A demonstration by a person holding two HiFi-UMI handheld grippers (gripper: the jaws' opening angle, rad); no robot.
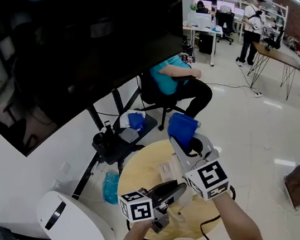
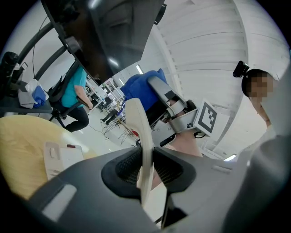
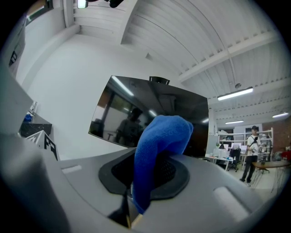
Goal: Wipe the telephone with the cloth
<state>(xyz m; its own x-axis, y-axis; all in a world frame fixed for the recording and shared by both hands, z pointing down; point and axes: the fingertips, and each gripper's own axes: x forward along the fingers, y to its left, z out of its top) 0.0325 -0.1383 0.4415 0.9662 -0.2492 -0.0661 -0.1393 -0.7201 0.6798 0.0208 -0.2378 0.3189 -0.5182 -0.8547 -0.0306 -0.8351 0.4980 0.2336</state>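
The telephone is in two parts. Its cream handset [image 2: 138, 132] stands upright between the jaws of my left gripper [image 2: 145, 168], clamped narrowly across its thin middle, with the upper end curving up and away from me. The telephone base [image 2: 61, 157], a pale box with a small red mark, lies apart from it on the round wooden table [image 1: 130, 176] below.

The handset looks like hard, smooth plastic: light and stiff, but slick. I judge it could pivot or slide in the pads if I rub hard near its free end. The middle is a fair place to hold it, though that leaves the clamped strip unwiped until I shift my hold. I cannot see a cord from here.

My right gripper [image 3: 148, 173] is shut on the blue cloth [image 3: 159, 136]. A fold of it is pinched low between the jaws, and the rest bunches up and flops over them in a soft hump. It is limp and thick and will mould to the handset's curve. Only the bunched part is backed by the jaws, so that is the part to press with.

The two grippers are near each other above the table, and the cloth is not touching the handset. Beyond them are a large dark screen [image 1: 72, 55] on a stand and a seated person [image 1: 174, 76].
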